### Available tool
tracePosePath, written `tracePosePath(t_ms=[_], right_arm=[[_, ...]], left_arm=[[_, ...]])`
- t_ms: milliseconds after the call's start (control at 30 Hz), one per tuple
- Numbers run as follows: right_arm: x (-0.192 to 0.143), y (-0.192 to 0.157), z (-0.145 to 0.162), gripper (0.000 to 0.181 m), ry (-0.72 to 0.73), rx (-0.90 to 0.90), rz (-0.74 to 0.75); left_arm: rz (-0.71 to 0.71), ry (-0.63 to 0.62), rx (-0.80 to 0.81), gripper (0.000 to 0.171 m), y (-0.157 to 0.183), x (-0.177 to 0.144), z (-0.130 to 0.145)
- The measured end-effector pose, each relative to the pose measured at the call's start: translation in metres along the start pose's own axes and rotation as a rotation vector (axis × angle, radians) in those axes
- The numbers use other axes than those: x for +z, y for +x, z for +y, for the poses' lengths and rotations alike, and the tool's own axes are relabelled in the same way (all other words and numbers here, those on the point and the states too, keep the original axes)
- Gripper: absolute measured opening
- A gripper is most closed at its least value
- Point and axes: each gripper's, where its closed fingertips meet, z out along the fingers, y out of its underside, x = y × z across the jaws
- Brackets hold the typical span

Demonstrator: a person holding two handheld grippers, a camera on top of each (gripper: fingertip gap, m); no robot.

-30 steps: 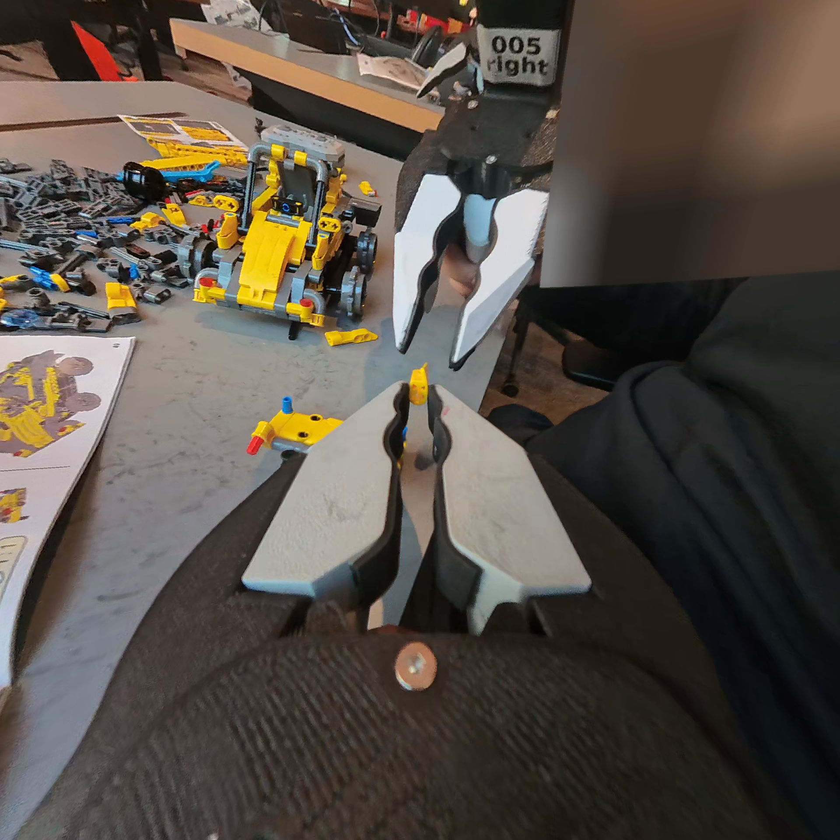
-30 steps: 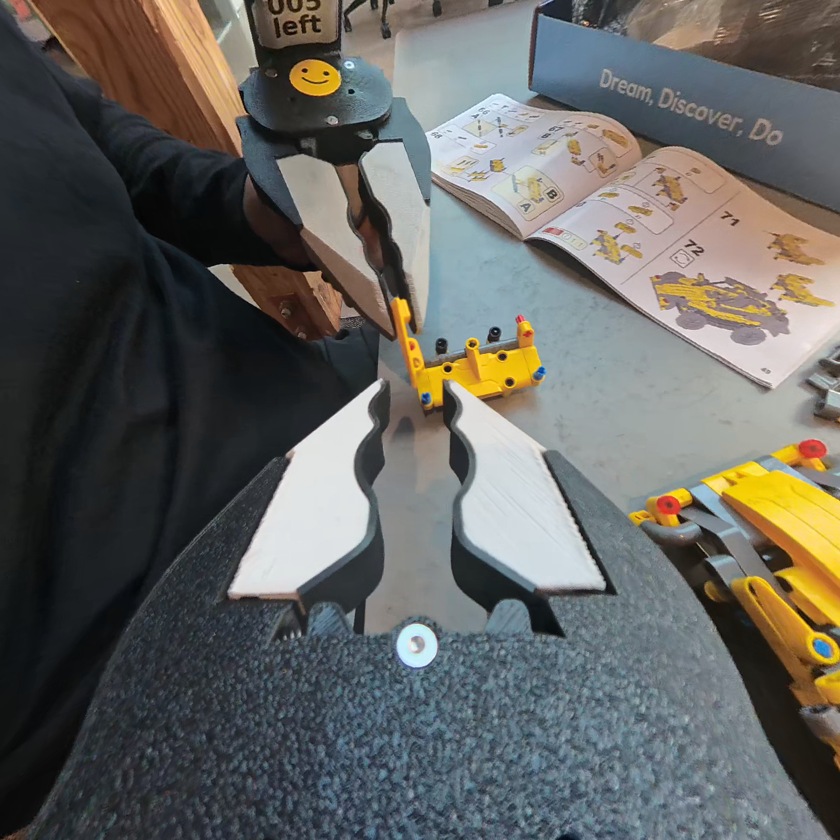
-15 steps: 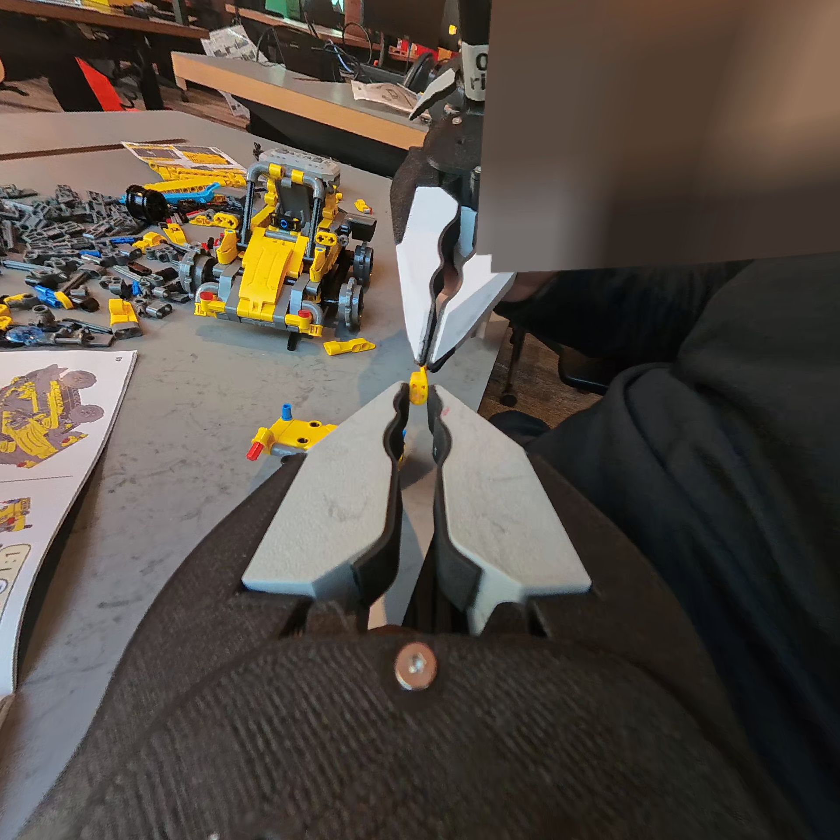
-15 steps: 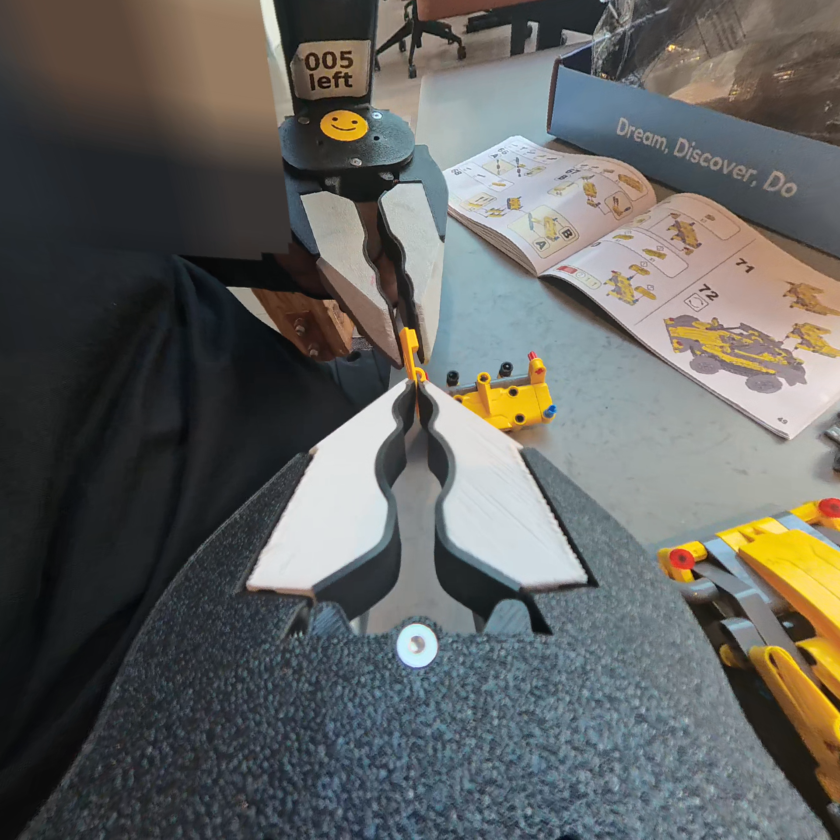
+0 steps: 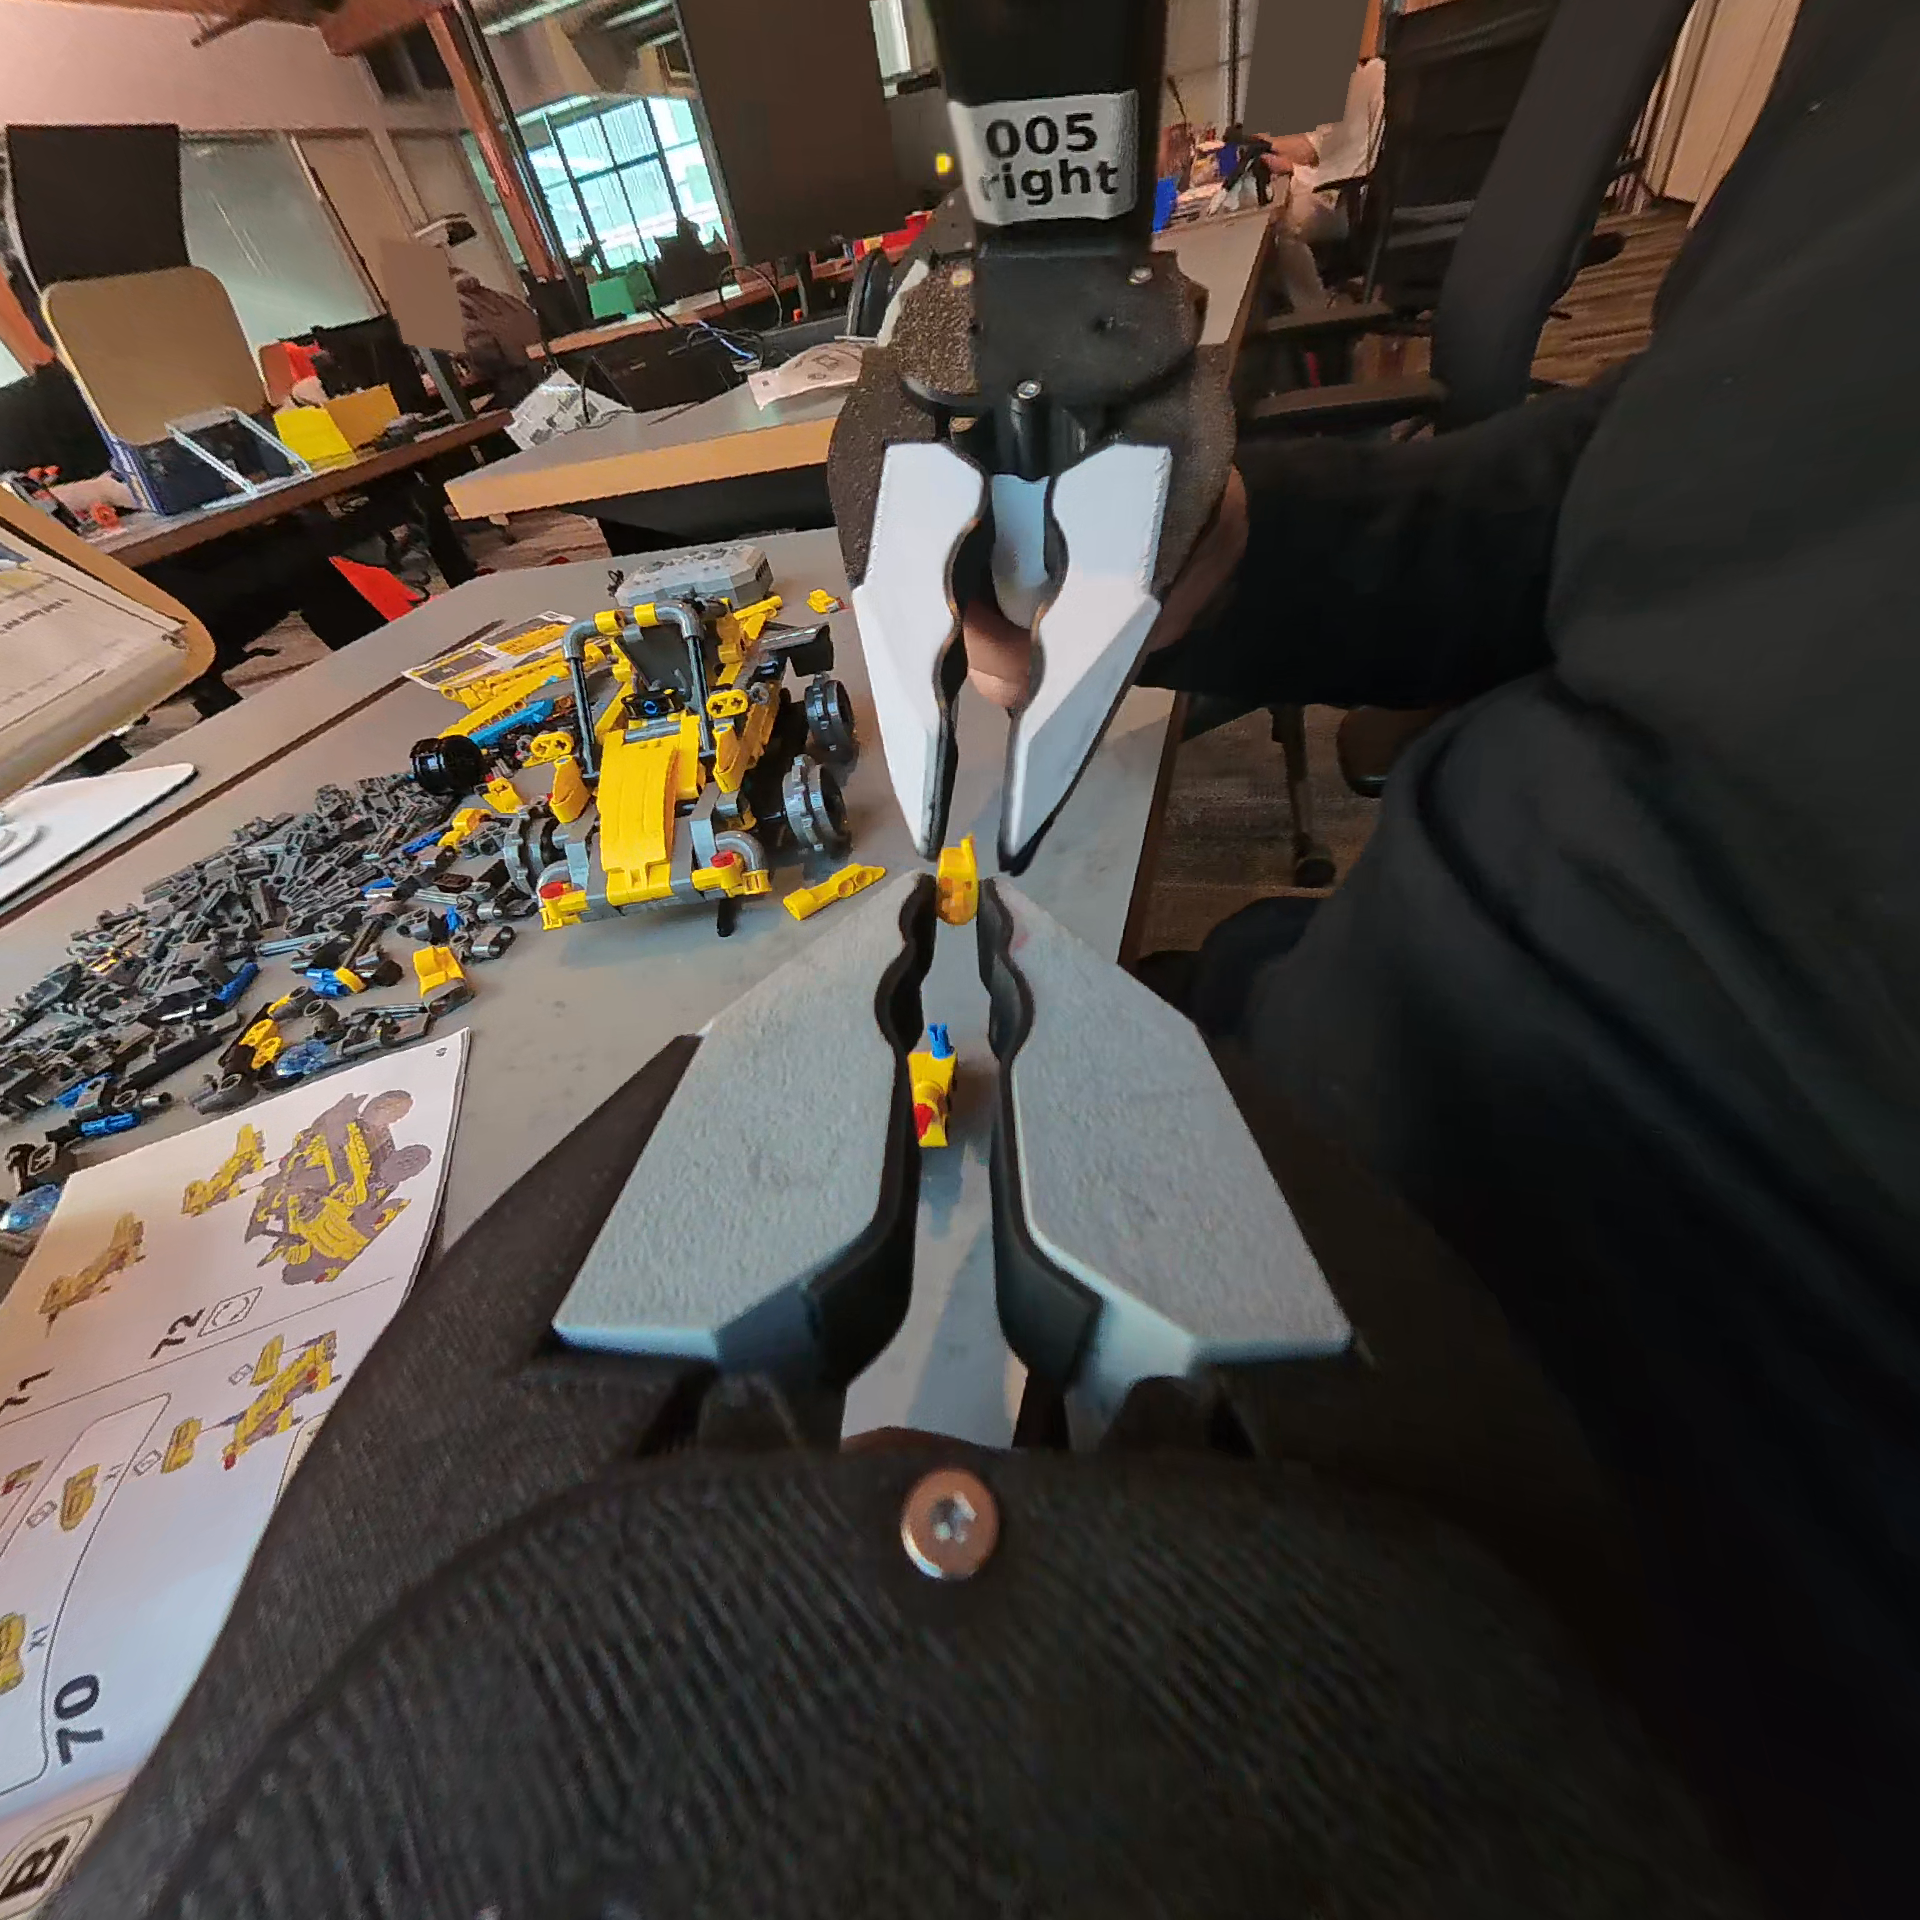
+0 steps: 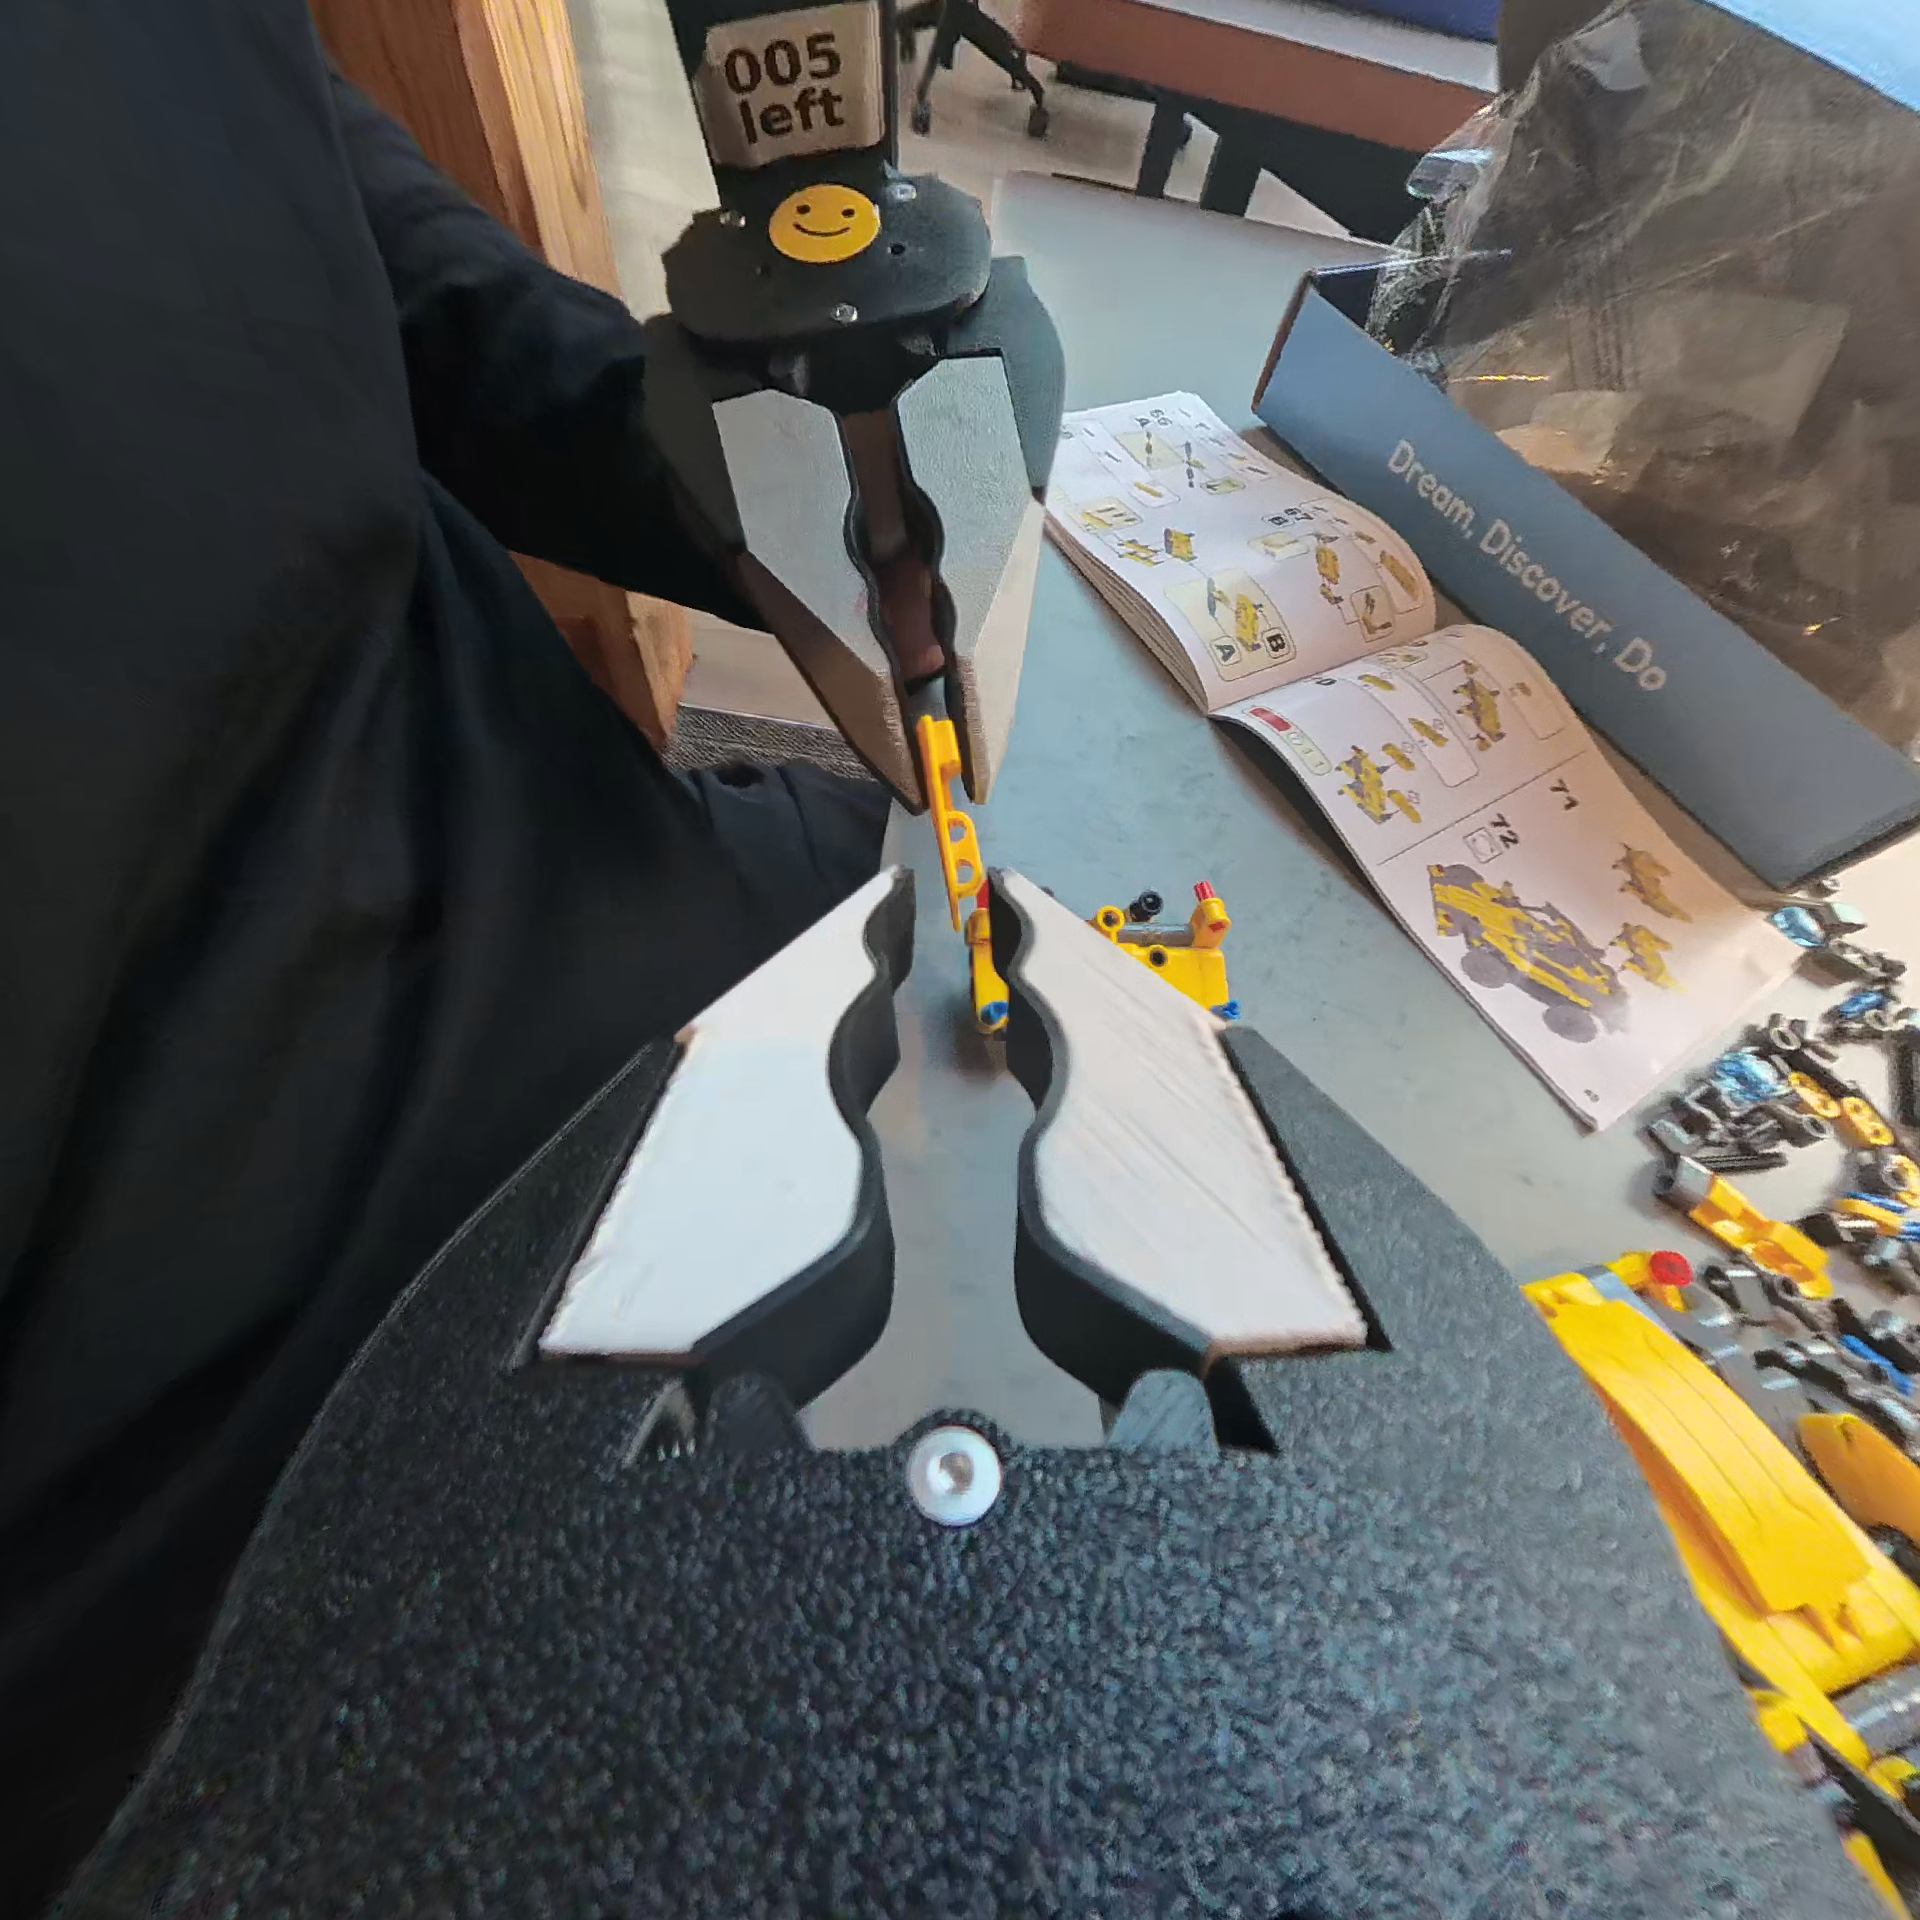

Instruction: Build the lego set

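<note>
Thin yellow beam [image 6: 948,821], flat plastic with a row of round holes, stands nearly upright in the air above the table edge. Left gripper [image 6: 940,790] is clamped on its upper end; the lower end hangs free, probably held so to offer it across. Right gripper [image 6: 951,894] faces it tip to tip, fingers parted by a narrow gap with the beam's free end at that gap; whether they touch it I cannot tell, and they do not pinch it. In the left wrist view only the beam's end [image 5: 956,883] shows between the two sets of tips.

Finger faces are pale, flat wedges with wavy black inner pads; the housings are coarse, grainy black.

On the grey table [image 6: 1122,790] directly below lies a small yellow sub-assembly [image 6: 1164,951], blocky, with red, blue and black pins. Beyond it an open instruction booklet [image 6: 1403,748], glossy pages curling at the spine, beside a dark blue box [image 6: 1558,623]. Farther off: a partly built yellow and grey vehicle [image 5: 665,769] and a scatter of small grey, black and blue parts [image 5: 208,966].
</note>
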Motion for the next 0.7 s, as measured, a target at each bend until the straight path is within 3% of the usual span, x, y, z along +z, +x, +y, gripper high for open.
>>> tracePosePath(t_ms=[400, 700], right_arm=[[0.001, 0.005, 0.001, 0.009, -0.096, -0.193, 0.149], [0.008, 0.002, 0.004, 0.003, -0.118, -0.172, 0.150]], left_arm=[[0.000, -0.032, -0.016, 0.004, -0.001, 0.004, 0.004], [-0.001, -0.077, -0.037, 0.004, -0.001, 0.005, 0.011]])
